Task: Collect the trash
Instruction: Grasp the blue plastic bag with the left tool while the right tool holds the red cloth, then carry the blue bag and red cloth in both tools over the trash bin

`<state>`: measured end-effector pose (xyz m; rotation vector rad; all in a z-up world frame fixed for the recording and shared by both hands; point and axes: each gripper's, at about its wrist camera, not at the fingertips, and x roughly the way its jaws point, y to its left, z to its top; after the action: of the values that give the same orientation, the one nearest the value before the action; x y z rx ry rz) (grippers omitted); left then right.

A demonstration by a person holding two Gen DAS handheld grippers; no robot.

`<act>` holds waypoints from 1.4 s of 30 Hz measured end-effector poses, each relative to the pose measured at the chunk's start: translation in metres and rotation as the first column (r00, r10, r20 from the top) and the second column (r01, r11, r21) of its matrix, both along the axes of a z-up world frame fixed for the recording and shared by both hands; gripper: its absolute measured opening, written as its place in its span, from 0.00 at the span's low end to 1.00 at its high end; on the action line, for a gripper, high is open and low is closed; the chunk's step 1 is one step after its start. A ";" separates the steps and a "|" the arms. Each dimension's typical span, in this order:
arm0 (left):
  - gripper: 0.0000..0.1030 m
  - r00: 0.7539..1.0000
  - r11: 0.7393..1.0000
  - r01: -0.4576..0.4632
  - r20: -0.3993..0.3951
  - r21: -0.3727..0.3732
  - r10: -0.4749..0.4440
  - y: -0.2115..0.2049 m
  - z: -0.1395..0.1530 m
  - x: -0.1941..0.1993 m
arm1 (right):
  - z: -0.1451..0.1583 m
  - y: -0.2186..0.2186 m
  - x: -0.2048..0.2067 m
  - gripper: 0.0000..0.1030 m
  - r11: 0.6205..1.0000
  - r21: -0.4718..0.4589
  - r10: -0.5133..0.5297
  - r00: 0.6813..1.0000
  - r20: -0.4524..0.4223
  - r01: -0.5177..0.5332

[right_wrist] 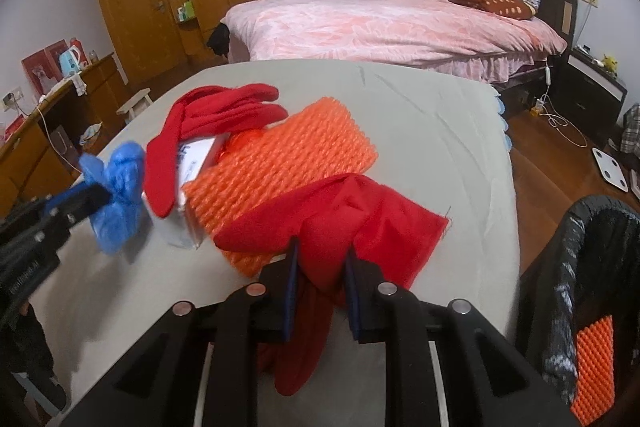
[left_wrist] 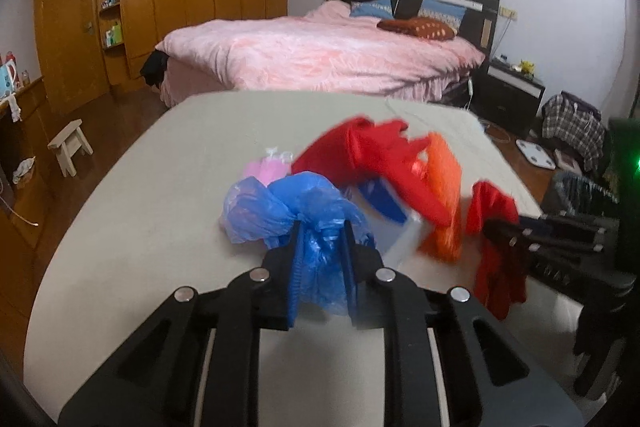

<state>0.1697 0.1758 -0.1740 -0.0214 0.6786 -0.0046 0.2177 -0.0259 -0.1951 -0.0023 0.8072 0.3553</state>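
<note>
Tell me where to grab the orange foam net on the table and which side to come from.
Take the orange foam net by its far right corner, which lies bare and flat on the table. Come from the right: its left end sits by the white box and red glove, and its near edge is under the red cloth held by the right gripper.

crumpled blue plastic bag (left_wrist: 276, 211) pinched upright, red cloth (right_wrist: 340, 227) bunched, orange foam netting (right_wrist: 280, 163) flat

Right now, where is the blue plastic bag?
The blue plastic bag is pinched in the left gripper over the grey table, left of the white box and orange foam net.
</note>
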 end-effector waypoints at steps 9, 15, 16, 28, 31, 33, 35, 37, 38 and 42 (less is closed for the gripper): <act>0.57 0.999 0.999 -0.032 -0.042 -0.005 0.032 0.008 -0.013 0.012 | 0.004 -0.003 -0.003 0.20 1.000 -0.003 0.003 1.000 0.000 -0.003; 0.32 0.995 0.999 -0.025 -0.096 -0.031 0.022 0.009 -0.022 0.022 | 0.008 -0.005 -0.006 0.20 1.000 0.007 0.009 1.000 0.007 -0.009; 0.29 0.996 0.999 -0.023 -0.084 -0.030 0.020 0.008 -0.020 0.020 | 0.009 -0.006 -0.007 0.20 1.000 0.009 0.009 1.000 0.009 -0.009; 0.25 0.998 0.999 -0.025 0.055 -0.032 0.026 -0.007 0.031 -0.020 | 0.051 -0.020 -0.032 0.20 0.998 0.064 0.018 0.996 0.084 -0.023; 0.25 0.996 1.000 -0.008 0.090 -0.027 0.011 -0.019 0.049 -0.028 | 0.064 -0.025 -0.042 0.20 0.997 0.075 0.013 0.994 0.110 -0.022; 0.25 0.995 1.000 0.005 0.104 -0.029 -0.002 -0.027 0.057 -0.032 | 0.074 -0.030 -0.049 0.20 0.996 0.083 0.005 0.992 0.130 -0.016; 0.25 0.993 0.999 0.021 0.115 -0.029 -0.017 -0.035 0.063 -0.034 | 0.083 -0.035 -0.055 0.20 0.996 0.089 -0.003 0.989 0.145 -0.010; 0.25 0.992 0.999 0.037 0.124 -0.027 -0.033 -0.044 0.069 -0.035 | 0.090 -0.041 -0.059 0.20 0.996 0.092 -0.011 0.987 0.160 -0.004; 0.25 0.991 0.998 0.048 0.127 -0.027 -0.045 -0.050 0.071 -0.035 | 0.094 -0.045 -0.062 0.20 0.996 0.091 -0.015 0.986 0.168 0.000; 0.25 0.986 0.996 0.088 0.147 -0.025 -0.084 -0.073 0.081 -0.036 | 0.105 -0.061 -0.072 0.20 0.996 0.086 -0.038 0.981 0.192 0.022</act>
<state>0.1337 0.1033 -0.0934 -0.0218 0.5324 -0.0989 0.1461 -0.0873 -0.0903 0.0532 0.5989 0.3542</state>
